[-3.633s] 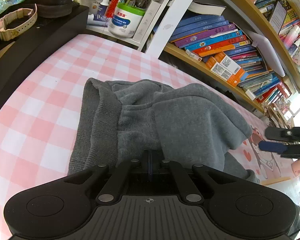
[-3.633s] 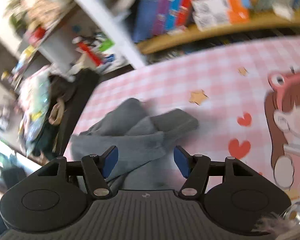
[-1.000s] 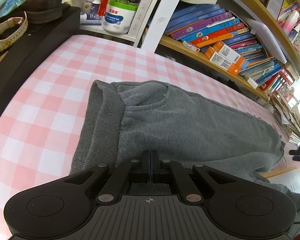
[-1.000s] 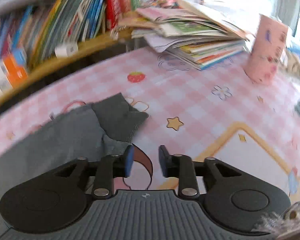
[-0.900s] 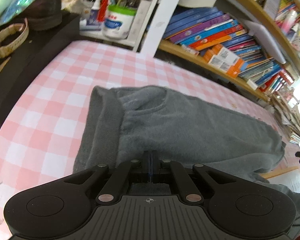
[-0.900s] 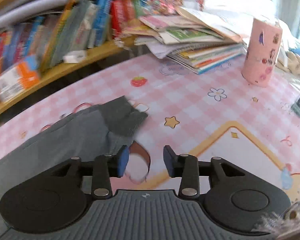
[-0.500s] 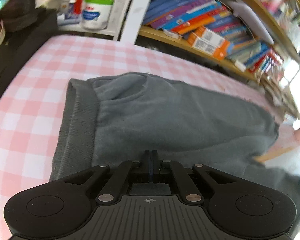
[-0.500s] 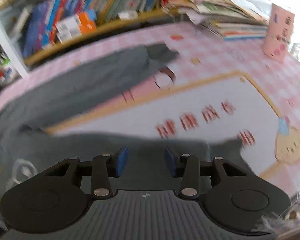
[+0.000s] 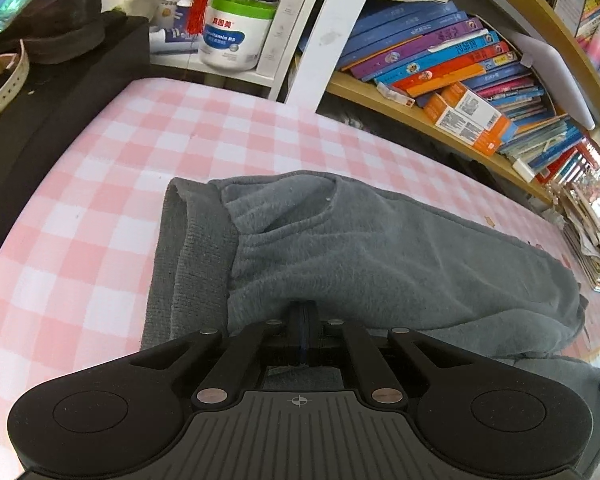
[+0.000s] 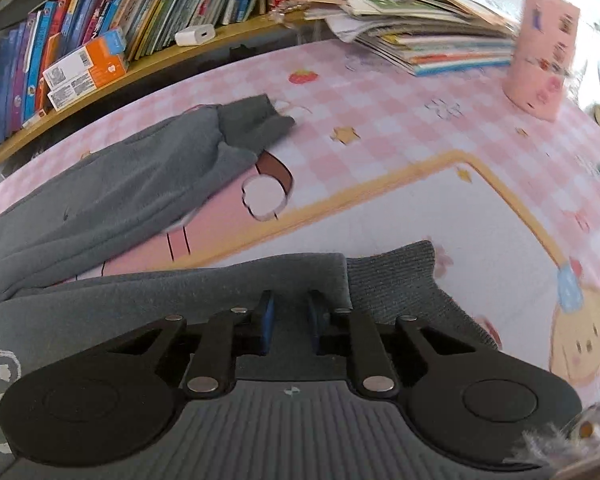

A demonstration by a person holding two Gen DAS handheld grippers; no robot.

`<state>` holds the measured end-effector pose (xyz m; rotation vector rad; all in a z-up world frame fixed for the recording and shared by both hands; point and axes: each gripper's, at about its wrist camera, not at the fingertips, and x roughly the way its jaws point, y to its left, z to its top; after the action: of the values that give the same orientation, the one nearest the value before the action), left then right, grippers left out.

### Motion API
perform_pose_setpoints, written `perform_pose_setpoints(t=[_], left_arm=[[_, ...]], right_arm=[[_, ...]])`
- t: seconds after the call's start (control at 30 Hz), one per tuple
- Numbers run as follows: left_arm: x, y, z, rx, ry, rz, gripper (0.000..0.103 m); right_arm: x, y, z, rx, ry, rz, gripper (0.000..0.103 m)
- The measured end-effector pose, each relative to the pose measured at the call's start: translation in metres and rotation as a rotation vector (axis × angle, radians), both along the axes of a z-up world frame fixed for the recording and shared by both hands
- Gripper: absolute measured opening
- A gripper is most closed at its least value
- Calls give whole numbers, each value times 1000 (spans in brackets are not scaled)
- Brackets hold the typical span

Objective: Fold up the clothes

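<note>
Grey sweatpants (image 9: 380, 248) spread flat, cuffs (image 10: 396, 280) near open checked tablecloth (image 10: 400, 128)

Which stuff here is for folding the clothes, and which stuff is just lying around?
For the folding:
- grey sweatpants
- left gripper, shut on the waist end
- right gripper, jaws just closing over the nearer leg's cuff

Just lying around:
- books on the shelf
- white tub of pens
- pink cup
- stack of magazines
</note>
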<state>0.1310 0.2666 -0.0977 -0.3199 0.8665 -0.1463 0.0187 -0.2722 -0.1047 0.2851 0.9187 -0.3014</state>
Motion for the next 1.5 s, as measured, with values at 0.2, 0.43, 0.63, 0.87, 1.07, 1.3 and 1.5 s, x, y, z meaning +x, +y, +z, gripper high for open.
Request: perform_pose_setpoints(t=[0.2,0.43,0.63,0.87,1.07,1.3,1.5], left_arm=[[25,-1,0,19,-1,14,5],[29,-11,4,88,-1,5,5],[-25,-13,16,102,-40,1,6],[-91,-18,14,47,-15,-41,6],[-104,-35,14,73,-1,-103,6],[-119,-23,17,61,-17,-80,6],[-129,-15,18,58,-22,-90,6]], right_arm=[[36,-2,-3,-15,-9,36,15],[64,2,-6,-82,-1,87,18],[30,23,10,-115,-59,99,46],[-21,30,-1,-111,-29,110,34],[-23,9,4,-121,3,38,31],[-22,17,2,-188,1,6,31],[-29,20,3,-337,14,-146,36]])
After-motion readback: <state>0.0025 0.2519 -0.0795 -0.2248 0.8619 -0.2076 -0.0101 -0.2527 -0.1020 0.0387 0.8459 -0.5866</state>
